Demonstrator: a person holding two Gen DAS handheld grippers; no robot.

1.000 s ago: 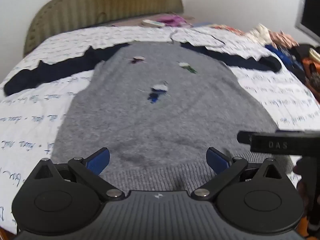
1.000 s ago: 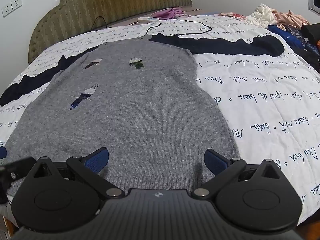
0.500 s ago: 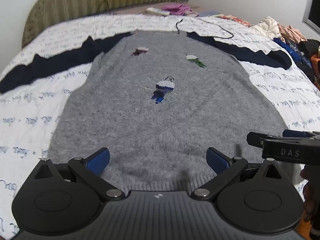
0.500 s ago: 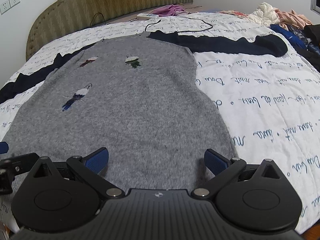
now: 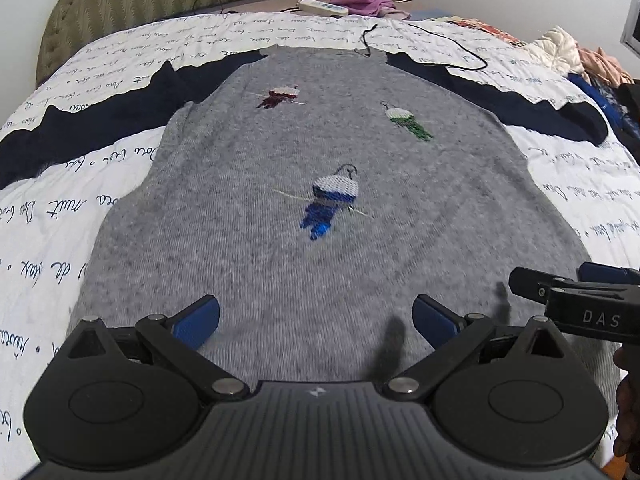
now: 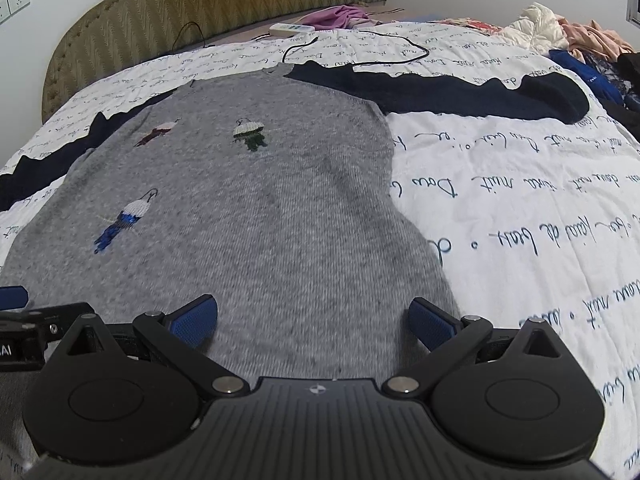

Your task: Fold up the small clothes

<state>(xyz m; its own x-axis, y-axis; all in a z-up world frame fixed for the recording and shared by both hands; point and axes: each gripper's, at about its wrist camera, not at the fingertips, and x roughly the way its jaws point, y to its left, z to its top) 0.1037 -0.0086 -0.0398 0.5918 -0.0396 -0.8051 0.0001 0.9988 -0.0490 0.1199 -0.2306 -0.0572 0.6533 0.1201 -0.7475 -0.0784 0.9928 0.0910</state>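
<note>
I see a grey sweater (image 5: pixel 320 264) with navy sleeves (image 5: pixel 88 136) lying flat, spread out on the bedspread (image 6: pixel 520 200).

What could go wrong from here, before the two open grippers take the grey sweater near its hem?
1. The black cable touches the collar of the grey sweater; folding upward may trap or drag it.
2. Both the left hand-held gripper and the right hand-held gripper are open above the thick knit near the hem; they might also pinch the bedsheet.
3. The dark sleeves lie wrinkled and spread out, so the folds may end up uneven.

White quilt (image 6: pixel 520 184), black cable (image 6: pixel 384 54), olive headboard (image 6: pixel 200 4), power strip (image 5: pixel 324 7)
</note>
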